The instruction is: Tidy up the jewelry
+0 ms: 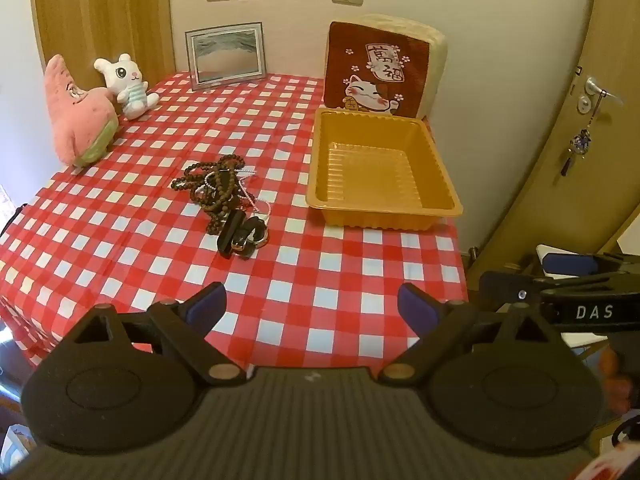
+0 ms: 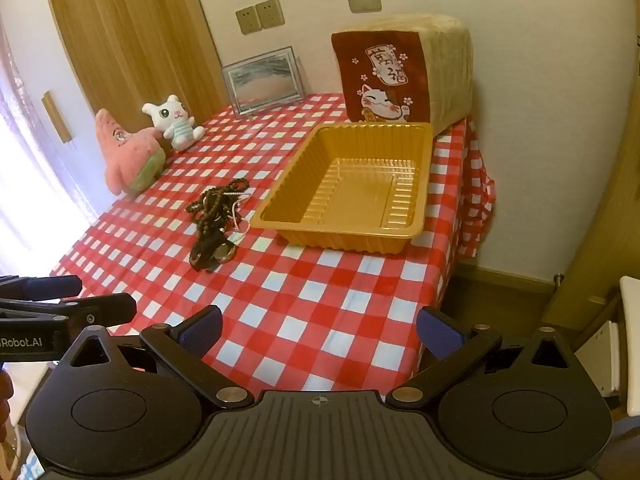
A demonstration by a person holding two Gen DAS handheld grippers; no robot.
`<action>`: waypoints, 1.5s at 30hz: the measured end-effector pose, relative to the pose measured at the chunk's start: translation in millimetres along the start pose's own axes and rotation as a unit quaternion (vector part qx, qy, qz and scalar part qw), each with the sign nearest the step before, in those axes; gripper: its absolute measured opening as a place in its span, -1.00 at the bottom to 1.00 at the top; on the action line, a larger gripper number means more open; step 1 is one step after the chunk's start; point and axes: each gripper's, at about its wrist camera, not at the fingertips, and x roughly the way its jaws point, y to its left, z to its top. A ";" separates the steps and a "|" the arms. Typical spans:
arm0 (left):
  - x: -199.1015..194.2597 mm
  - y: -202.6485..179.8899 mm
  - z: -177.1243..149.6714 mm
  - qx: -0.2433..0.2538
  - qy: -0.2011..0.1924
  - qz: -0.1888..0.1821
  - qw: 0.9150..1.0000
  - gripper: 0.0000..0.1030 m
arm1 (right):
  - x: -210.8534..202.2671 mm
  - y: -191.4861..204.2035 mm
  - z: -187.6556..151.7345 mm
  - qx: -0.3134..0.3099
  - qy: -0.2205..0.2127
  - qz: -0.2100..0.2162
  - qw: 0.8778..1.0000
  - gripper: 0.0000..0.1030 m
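A tangled pile of jewelry (image 1: 224,196) lies mid-table: dark bead strands, a pale pink bead chain and black watch straps with a metal piece. It also shows in the right wrist view (image 2: 218,220). An empty orange plastic tray (image 1: 380,200) stands to its right, also in the right wrist view (image 2: 400,236). My left gripper (image 1: 312,308) is open and empty over the table's near edge. My right gripper (image 2: 320,332) is open and empty, near the front right corner. Each gripper shows in the other's view, at the side.
The table has a red-and-white checked cloth (image 1: 120,208). At the back stand a pink star plush (image 1: 80,116), a white rabbit plush (image 1: 126,84), a picture frame (image 1: 226,56) and a cat-print cushion (image 1: 376,72). A door (image 1: 580,120) is at right.
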 end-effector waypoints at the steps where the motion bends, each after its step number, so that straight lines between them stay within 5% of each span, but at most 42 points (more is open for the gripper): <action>1: 0.0 -0.3 0.1 0.001 -0.001 0.000 1.000 0.78 | 0.2 0.0 0.1 0.001 0.000 0.001 1.000 1.00; 45: -1.0 5.1 -0.5 -0.005 -0.002 -0.003 1.000 0.78 | 3.1 6.6 0.5 -0.004 0.001 0.003 1.000 1.00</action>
